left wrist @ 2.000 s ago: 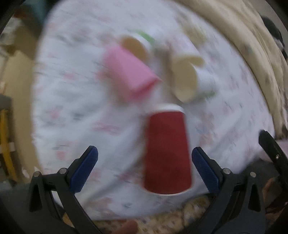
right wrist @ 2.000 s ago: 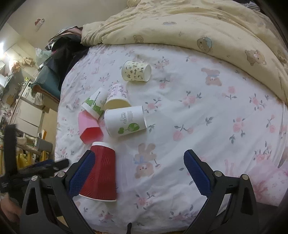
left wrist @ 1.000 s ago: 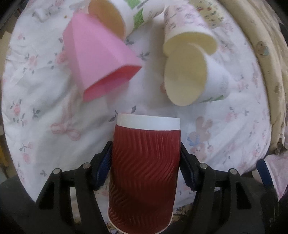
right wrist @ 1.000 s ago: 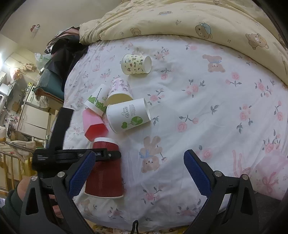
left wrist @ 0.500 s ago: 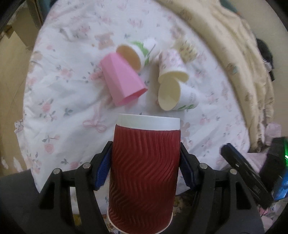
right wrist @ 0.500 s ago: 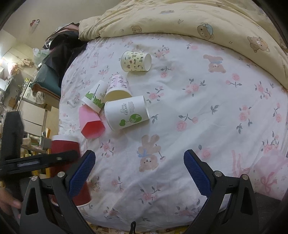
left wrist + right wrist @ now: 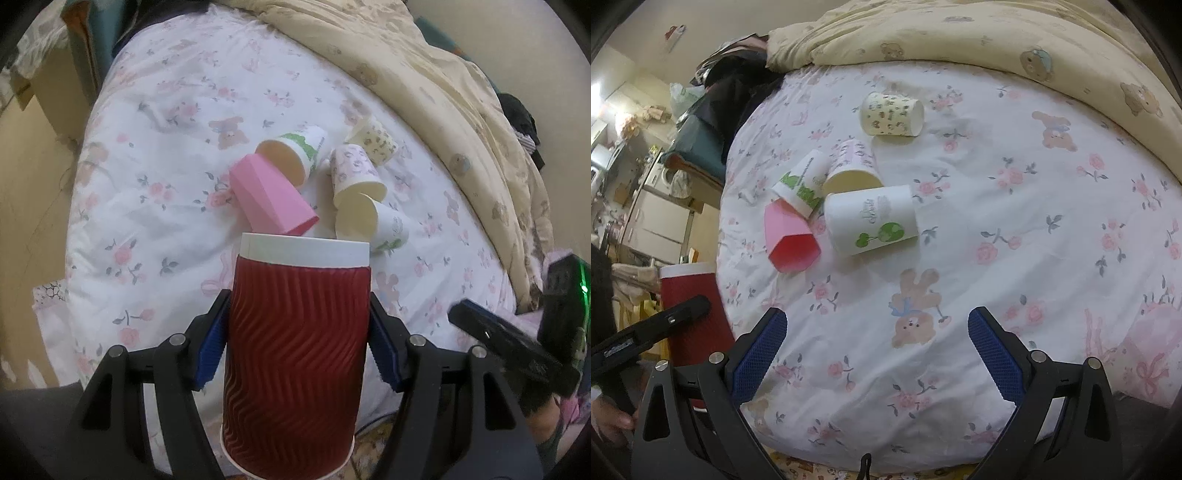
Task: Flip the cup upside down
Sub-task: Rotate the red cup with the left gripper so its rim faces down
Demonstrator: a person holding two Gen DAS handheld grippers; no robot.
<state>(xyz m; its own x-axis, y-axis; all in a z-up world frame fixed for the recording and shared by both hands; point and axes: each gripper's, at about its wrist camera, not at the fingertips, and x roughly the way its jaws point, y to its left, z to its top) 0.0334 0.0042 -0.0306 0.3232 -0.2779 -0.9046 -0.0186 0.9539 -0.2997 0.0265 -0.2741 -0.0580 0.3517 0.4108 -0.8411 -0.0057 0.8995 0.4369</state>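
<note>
Setting: Floral white bedsheet [image 7: 1015, 229] covers a bed, with a cream bear-print duvet [image 7: 997, 33] bunched along the far edge at 12 o'clock in the right wrist view.

Task cup: red ribbed cup [image 7: 297, 347] with a white band at its far end, lifted off the sheet and lying along the line of the fingers. In the left wrist view it fills 6 o'clock; in the right wrist view it sits at 9 o'clock, beyond the bed's left edge.

Left gripper [image 7: 297, 341]: clamped on the red cup, blue pads pressed to opposite sides of its ribbed middle. Gripping mid-body likely keeps the cup balanced while the wrist turns it over.

Which end is the mouth: cannot tell for certain; a thin rolled edge shows at the near end, so the white band is probably the base.

Right gripper [image 7: 877, 356]: spread wide and empty, hovering low over bare sheet at 6 o'clock, apparently kept out of the way.

Nearby cups: pink faceted cup [image 7: 269, 197] on its side just past the red cup at 12 o'clock, touching a green-leaf cup [image 7: 295, 153].

Further cups: a white tree-print cup [image 7: 871, 219] and a pale lilac cup [image 7: 853, 162] lie tipped together at 1 o'clock; a cream patterned cup [image 7: 892, 114] lies apart, nearer the duvet.

Landing room: open sheet lies at 4 o'clock of the cluster, a sensible spot to set the cup down.
</note>
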